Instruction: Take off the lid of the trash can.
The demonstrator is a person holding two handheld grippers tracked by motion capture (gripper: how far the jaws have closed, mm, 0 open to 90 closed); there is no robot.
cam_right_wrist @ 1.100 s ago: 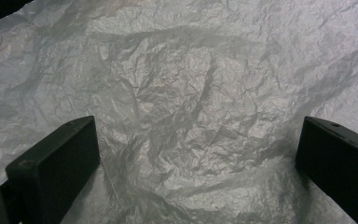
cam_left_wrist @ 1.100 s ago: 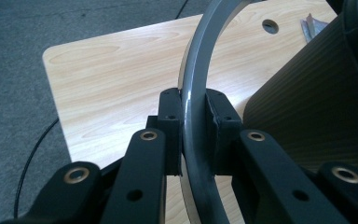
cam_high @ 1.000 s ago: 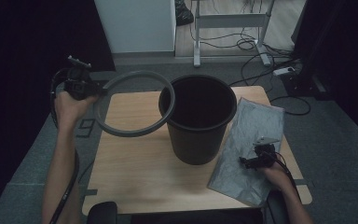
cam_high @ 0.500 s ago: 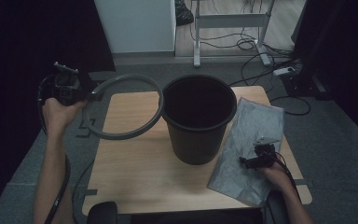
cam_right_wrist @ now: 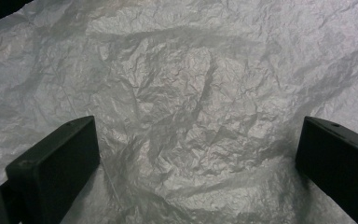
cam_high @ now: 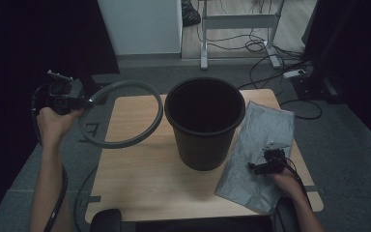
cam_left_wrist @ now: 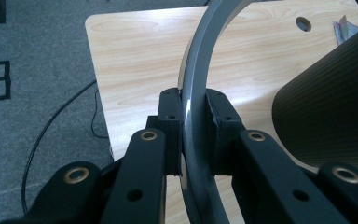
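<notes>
Bin-lining work is caught at an early stage on a pale wooden tabletop (cam_high: 140, 179). A grey ring (cam_high: 140, 94), judged to be the clamping hoop of the black bin (cam_high: 205, 123), is held off to the left of the bin by the left claw (cam_high: 88, 102), tilted and clear of the wood, its far arc near but apart from the bin's rim. In the left gripper view the ring (cam_left_wrist: 193, 93) is seen pinched edge-on between the two pads of the left claw (cam_left_wrist: 194, 122), which are clamped tight on its band.

The bin is left standing upright near the middle of the tabletop, its mouth open and, as far as the dim high view allows, with no liner inside. A crumpled grey bag (cam_high: 258, 154) is spread flat just right of the bin, one edge overhanging the tabletop. The right claw (cam_high: 257, 166) is poised low over the bag; in the right gripper view its jaws are seen spread wide apart above the wrinkled bag (cam_right_wrist: 186, 107), with nothing pinched between them.

So far, the ring is judged to be off and out of the way. Still to be done: the bag is to be gripped, opened, fed into the bin, folded over the rim, and the ring pressed back on.
</notes>
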